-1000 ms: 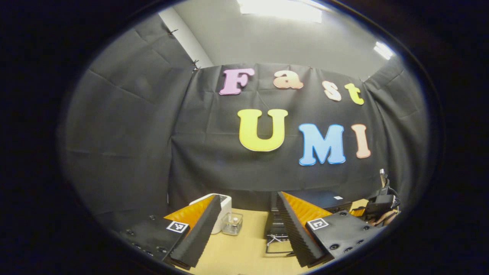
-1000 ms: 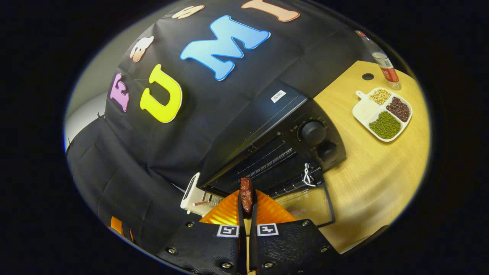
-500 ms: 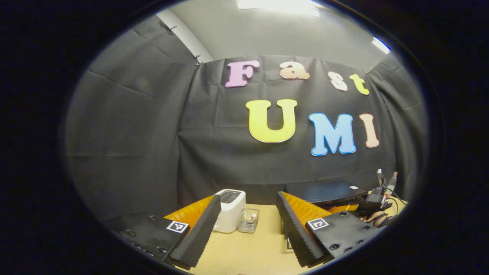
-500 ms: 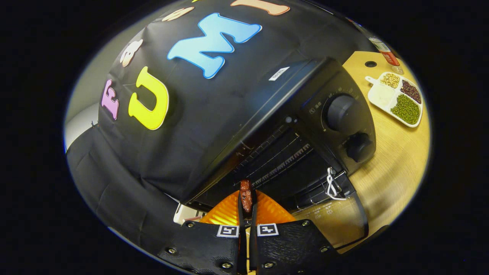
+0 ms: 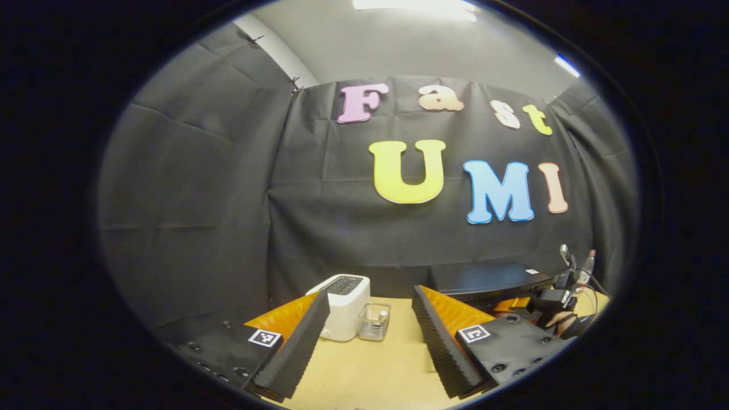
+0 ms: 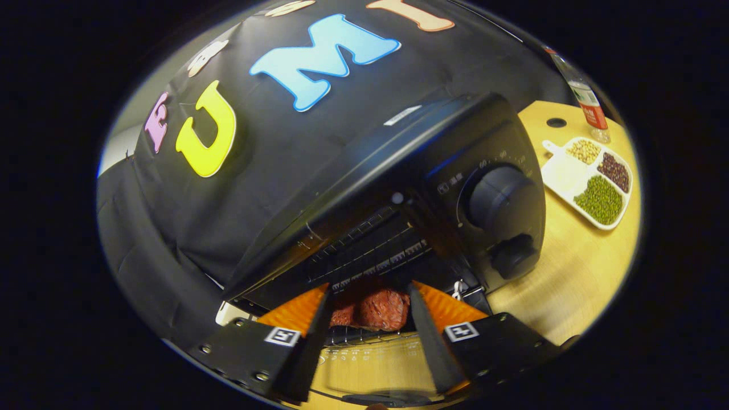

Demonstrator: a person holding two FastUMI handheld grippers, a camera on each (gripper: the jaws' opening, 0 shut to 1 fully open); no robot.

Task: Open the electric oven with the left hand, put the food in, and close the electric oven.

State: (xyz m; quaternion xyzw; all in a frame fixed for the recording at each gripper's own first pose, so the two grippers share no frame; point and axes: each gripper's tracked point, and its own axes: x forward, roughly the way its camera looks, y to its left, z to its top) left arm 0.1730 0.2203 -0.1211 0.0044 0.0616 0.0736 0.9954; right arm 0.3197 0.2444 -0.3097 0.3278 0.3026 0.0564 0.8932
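Table: light wooden top (image 6: pixel 575 279), carrying everything below.
Electric oven: black (image 6: pixel 398 165), door dropped open toward the right gripper view's camera, wire rack visible inside; two round knobs (image 6: pixel 501 196) stacked on its front panel. In the left gripper view its top (image 5: pixel 484 279) sits at the far right of the table.
Right gripper: (image 6: pixel 367 319) at the oven mouth, fingers spread apart, nothing pinched between them.
Left gripper: (image 5: pixel 370 336) held above the table well to the left of the oven, fingers wide apart and empty.
Toaster: white (image 5: pixel 342 307), near the back wall, ahead of the left gripper.
Divided tray: white (image 6: pixel 561 173), on the table right of the oven, with green, dark red and pale beans in separate sections.
Food: reddish-brown piece of meat (image 6: pixel 376 307) lying on the oven's rack just inside the opening, between the right gripper's fingers but not clasped.
Clear container: small (image 5: pixel 374 322), just beside the toaster.
Bottle: red-labelled (image 6: pixel 586 102), behind the tray.
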